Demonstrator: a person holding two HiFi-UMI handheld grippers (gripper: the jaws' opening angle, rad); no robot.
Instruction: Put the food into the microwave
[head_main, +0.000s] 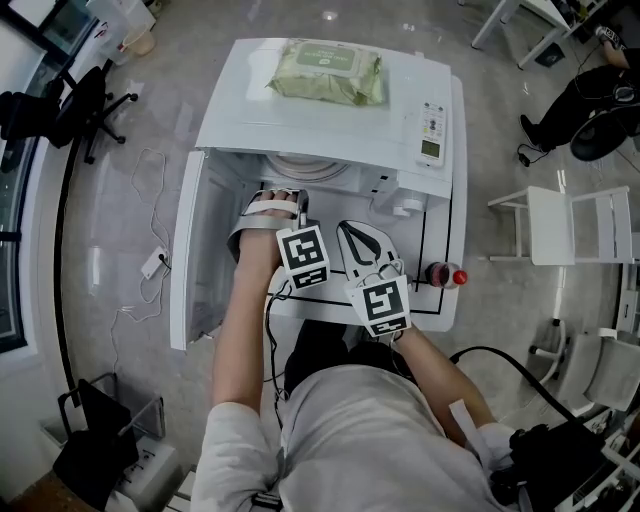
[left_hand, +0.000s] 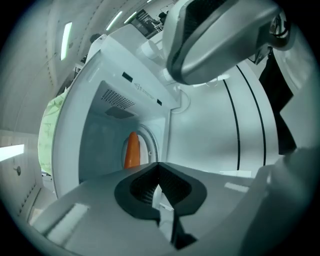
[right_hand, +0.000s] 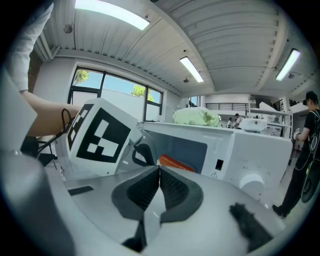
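Standing open at the left is the door (head_main: 190, 250) of the microwave (head_main: 330, 110); the left gripper (left_hand: 159, 167), clenched on nothing, hangs at the cavity mouth, and the carrot (left_hand: 132, 150) lies inside. Just beside it, the right gripper (right_hand: 160, 170) is clenched and empty too, with a bottle (head_main: 445, 275) further right

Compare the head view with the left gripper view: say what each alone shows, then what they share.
Head view only: a red-capped bottle near the microwave, and a white chair. Left gripper view only: the orange food inside the microwave. Both: the open microwave and the green pack on top of it.
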